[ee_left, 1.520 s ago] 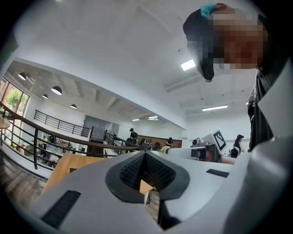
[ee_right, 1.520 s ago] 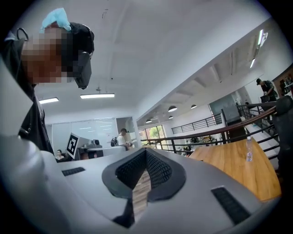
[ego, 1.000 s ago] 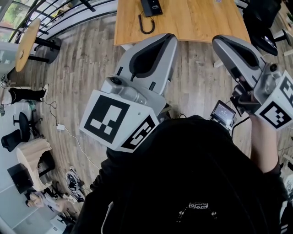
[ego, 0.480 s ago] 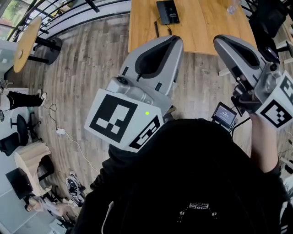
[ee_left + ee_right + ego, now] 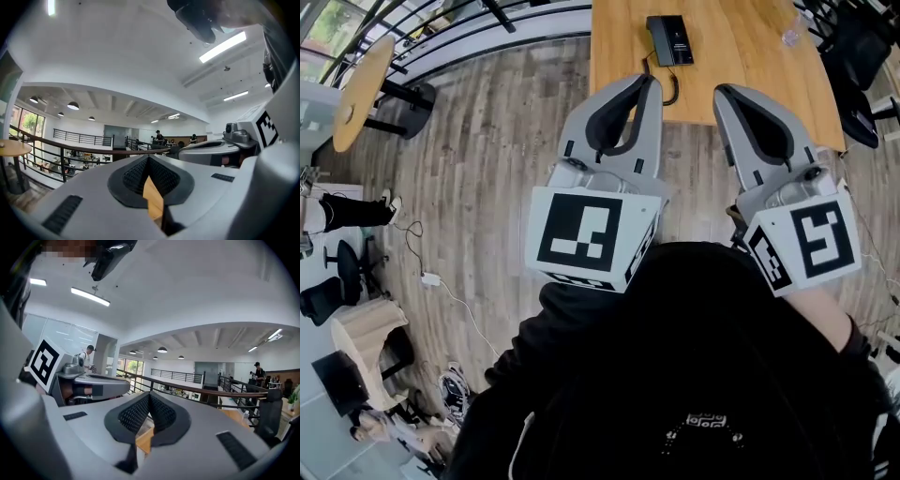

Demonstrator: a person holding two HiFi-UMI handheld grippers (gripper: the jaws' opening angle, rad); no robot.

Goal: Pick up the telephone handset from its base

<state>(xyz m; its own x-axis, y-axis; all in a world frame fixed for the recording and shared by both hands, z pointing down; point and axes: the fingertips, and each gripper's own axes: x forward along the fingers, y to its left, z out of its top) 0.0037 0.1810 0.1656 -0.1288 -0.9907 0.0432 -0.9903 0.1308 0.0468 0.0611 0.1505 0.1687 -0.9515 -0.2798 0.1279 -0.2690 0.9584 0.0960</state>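
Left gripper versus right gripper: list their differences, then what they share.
The left gripper slants rightward, its tip beside the telephone cord; the right gripper slants leftward, farther from it. The left's marker cube bears a different pattern from the right's. Both are shut, empty, over the wooden table's edge.

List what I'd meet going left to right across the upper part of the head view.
Round table → left gripper → telephone → right gripper
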